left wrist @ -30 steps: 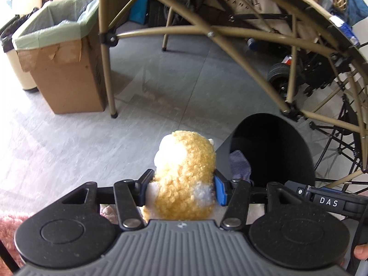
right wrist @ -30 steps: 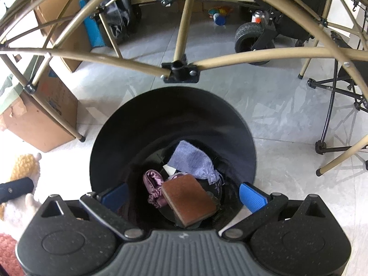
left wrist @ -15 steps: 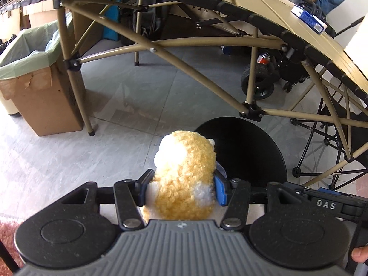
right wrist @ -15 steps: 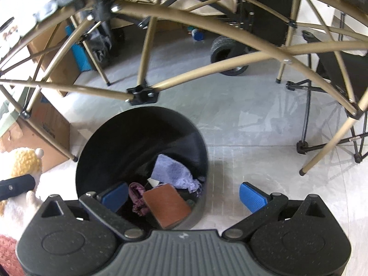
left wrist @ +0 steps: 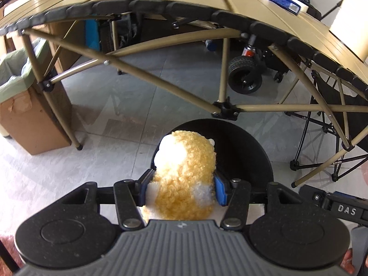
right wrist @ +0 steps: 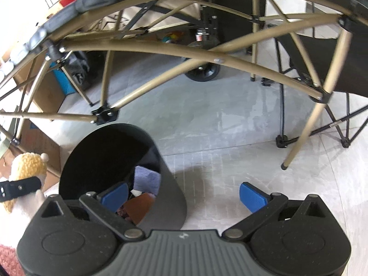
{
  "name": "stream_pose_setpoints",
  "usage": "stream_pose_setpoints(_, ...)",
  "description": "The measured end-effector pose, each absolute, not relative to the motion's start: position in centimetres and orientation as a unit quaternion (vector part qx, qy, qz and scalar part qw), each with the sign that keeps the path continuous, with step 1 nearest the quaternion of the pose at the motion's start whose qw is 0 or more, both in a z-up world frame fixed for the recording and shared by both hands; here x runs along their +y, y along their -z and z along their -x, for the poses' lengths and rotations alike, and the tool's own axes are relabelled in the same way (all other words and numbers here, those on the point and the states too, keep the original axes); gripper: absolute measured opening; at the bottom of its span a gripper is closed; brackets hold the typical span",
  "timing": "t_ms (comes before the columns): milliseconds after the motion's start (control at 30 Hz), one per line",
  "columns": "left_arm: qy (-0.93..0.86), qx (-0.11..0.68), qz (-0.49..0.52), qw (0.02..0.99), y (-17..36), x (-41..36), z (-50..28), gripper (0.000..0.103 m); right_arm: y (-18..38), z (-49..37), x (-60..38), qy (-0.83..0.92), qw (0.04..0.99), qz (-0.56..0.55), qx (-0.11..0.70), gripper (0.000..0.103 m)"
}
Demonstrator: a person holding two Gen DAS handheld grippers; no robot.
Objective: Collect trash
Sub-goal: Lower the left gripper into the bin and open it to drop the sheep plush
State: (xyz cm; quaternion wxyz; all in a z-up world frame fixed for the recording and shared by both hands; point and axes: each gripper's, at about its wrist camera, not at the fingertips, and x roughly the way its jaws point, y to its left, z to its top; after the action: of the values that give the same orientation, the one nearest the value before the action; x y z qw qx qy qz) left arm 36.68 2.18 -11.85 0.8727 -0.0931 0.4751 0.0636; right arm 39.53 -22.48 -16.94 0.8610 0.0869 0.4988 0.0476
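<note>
- Left tool (left wrist: 181,187): its blue pads are pressed against both sides of a curly yellow-and-white plush toy (left wrist: 184,174), which it holds up in front of the black bin (left wrist: 248,151) on the floor.
- Step in hand, by my reading: carrying the toy to the bin. Next move calls for centring it above the bin's mouth before letting go.
- Bin contents, seen from the right: a grey-blue cloth (right wrist: 147,179) and a brown pad (right wrist: 140,209).
- Right tool (right wrist: 184,196): jaws spread wide, gripping nothing, straddling the bin's near wall.

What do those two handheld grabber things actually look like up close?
Both look alike: a grey ribbed body flanked by two round black discs, with black linkage bars on silver pivots leading to fingers tipped with blue pads. On the left gripper, see one pad; the right gripper matches. White letters "DAS" mark its side.
</note>
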Motion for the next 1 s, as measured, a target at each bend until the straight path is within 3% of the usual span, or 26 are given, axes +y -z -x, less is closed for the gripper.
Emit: stream_pose_setpoints(1000, -0.085, 0.539, 0.053, 0.837, 16.8, -3.2, -43.3, 0.054, 19.6, -38.7, -29.1, 0.024, 0.849, -0.143, 0.509, 0.103)
